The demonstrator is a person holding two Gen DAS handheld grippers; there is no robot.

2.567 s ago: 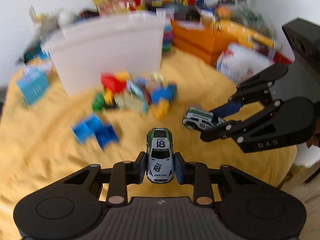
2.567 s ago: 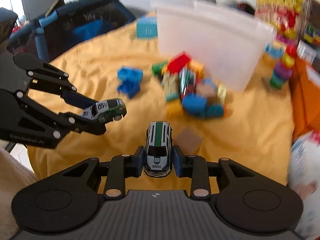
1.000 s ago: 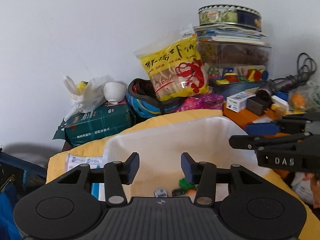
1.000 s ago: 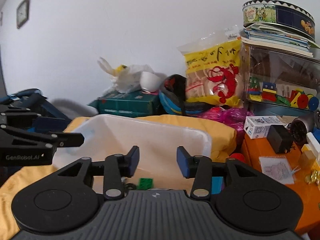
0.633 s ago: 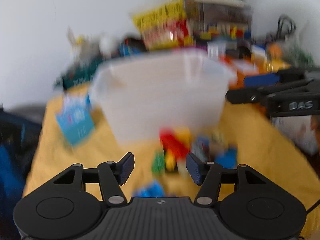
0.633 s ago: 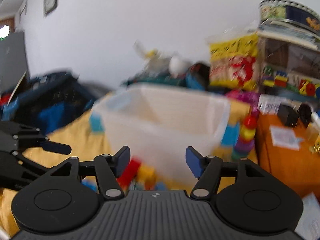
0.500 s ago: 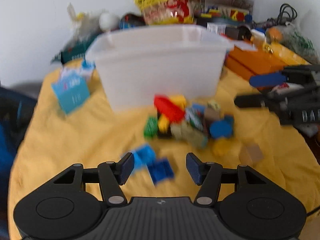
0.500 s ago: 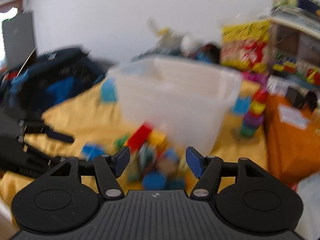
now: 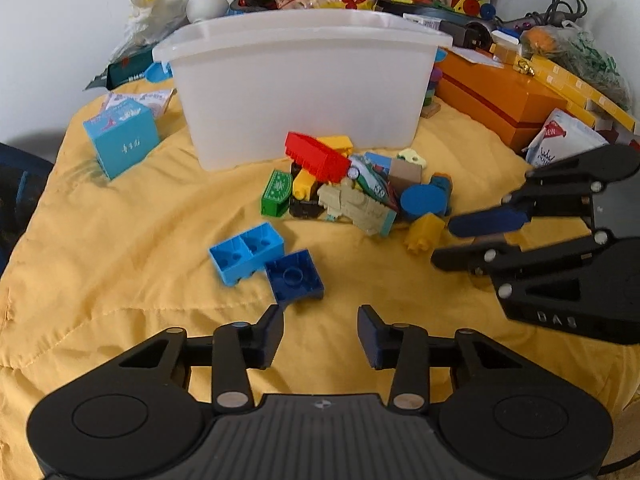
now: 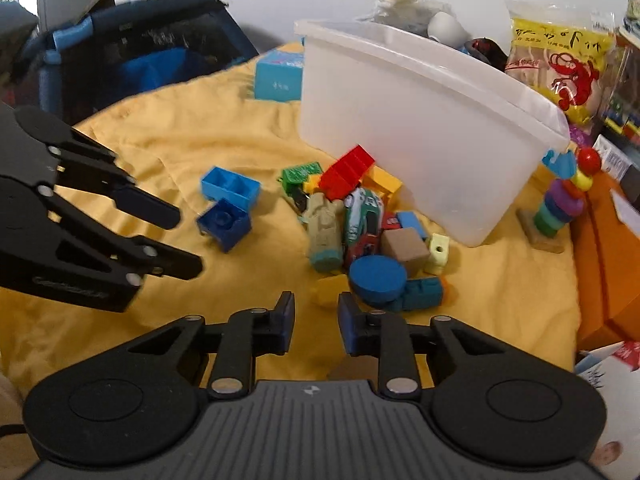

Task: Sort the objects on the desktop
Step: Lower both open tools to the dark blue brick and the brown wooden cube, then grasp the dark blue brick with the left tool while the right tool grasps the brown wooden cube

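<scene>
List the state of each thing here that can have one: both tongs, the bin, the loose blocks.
Left tongs: open, empty, low over the yellow cloth.
Right tongs: open, empty, just short of the yellow block.
White bin: upright, no lid, contents hidden from here.
Dark blue block: on the cloth, studs down, touching the light blue block.
Red block: tilted atop the pile.
Toy car: lying in the pile.
</scene>
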